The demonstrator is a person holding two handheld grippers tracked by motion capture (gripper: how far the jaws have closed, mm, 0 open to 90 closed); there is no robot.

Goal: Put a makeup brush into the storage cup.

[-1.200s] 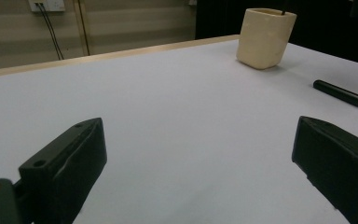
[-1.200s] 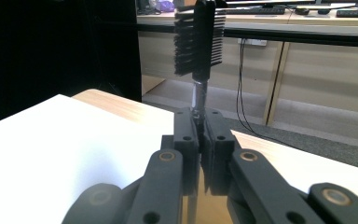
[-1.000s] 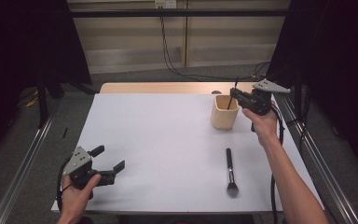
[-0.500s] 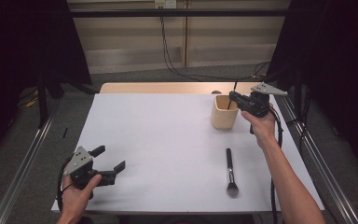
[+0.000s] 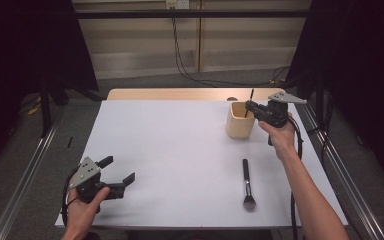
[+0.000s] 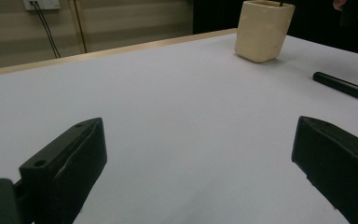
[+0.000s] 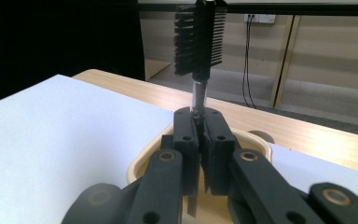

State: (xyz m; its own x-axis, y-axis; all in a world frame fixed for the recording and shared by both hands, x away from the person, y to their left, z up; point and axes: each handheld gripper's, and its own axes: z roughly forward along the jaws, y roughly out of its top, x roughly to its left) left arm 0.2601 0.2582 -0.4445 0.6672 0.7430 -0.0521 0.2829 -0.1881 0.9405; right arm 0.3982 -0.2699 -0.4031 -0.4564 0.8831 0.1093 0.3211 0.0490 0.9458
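Nearest to the person, the left gripper point(image 5: 116, 175) rests low on the white table point(image 5: 170, 150) with its jaws spread wide and nothing between them, well apart from the work. Further out, a black make-up brush point(image 5: 247, 182) lies flat, its handle pointing away toward the cup, and the right hand is the nearer one to it. At the far side, the right gripper point(image 7: 200, 140) is pressed together on the stem of a small comb brush point(image 7: 199, 39), which stands upright directly over the mouth of the beige cup point(image 5: 240, 120), so I judge the coming move is straight down.
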